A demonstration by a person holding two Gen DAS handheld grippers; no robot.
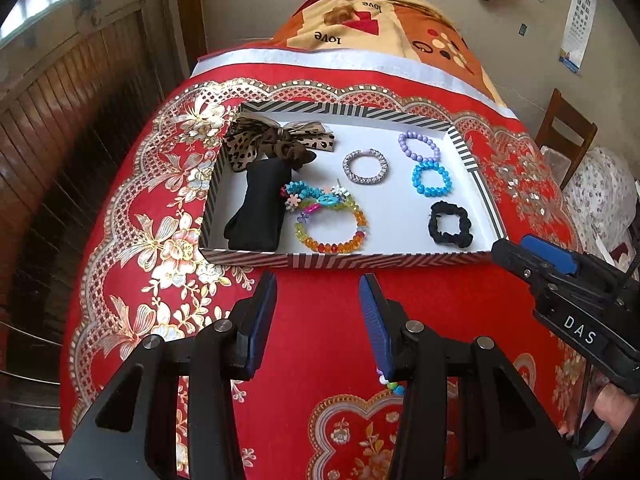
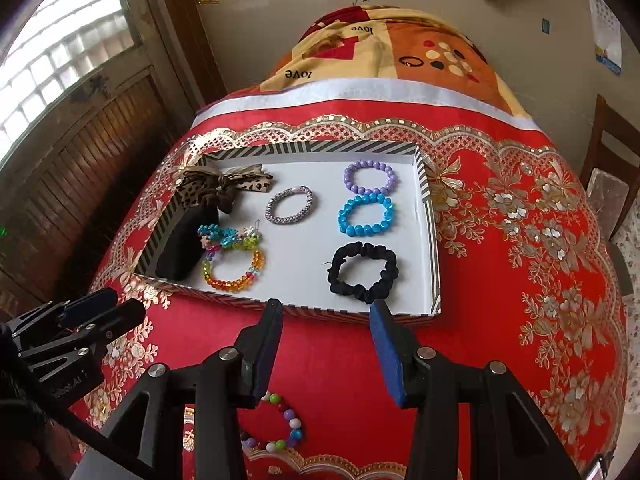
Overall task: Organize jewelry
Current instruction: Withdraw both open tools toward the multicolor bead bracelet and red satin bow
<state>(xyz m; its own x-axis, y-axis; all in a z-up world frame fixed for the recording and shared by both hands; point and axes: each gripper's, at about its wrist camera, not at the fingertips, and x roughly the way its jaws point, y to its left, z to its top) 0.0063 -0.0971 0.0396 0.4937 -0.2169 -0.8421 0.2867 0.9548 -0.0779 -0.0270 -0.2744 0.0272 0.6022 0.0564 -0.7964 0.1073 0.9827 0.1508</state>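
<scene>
Sorting is most of the way along, judging by the tray: the purple bracelet, blue bracelet, silver bracelet, amber bracelet and black scrunchie lie apart on its white floor, with a leopard bow and a black pouch at its left end. One multicoloured bead bracelet lies outside on the red bedspread, beneath the right gripper. Collecting it looks like the next move, calling for a dip back towards the near edge. Both the right gripper and the left gripper stand parted, gripping nothing.
</scene>
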